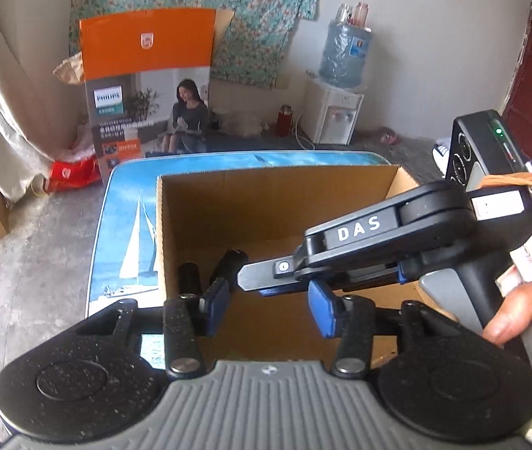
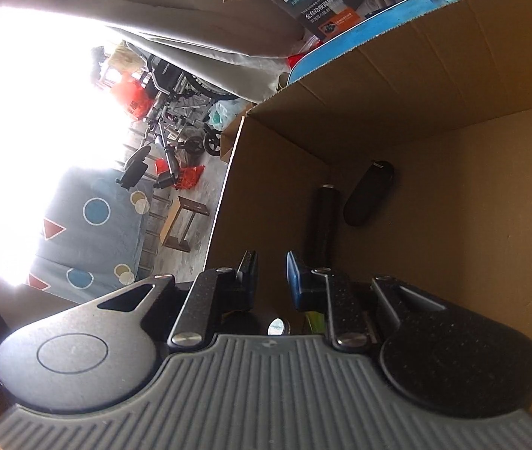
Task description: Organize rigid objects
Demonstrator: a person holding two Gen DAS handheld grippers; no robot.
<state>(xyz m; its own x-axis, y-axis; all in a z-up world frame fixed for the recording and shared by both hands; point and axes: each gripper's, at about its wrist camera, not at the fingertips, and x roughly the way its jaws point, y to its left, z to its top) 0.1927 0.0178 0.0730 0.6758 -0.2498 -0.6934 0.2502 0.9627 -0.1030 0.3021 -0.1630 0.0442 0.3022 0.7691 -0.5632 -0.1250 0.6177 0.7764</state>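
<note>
My right gripper [image 2: 271, 273], fingers spread and empty, sits inside the cardboard box [image 1: 266, 195] — it may knock the two black cylinders [image 2: 322, 217]; left gripper [image 1: 269, 296] is likewise spread.

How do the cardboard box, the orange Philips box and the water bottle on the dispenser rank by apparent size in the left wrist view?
1. cardboard box, nearest the camera, so its lead is unsure
2. orange Philips box
3. water bottle
</note>
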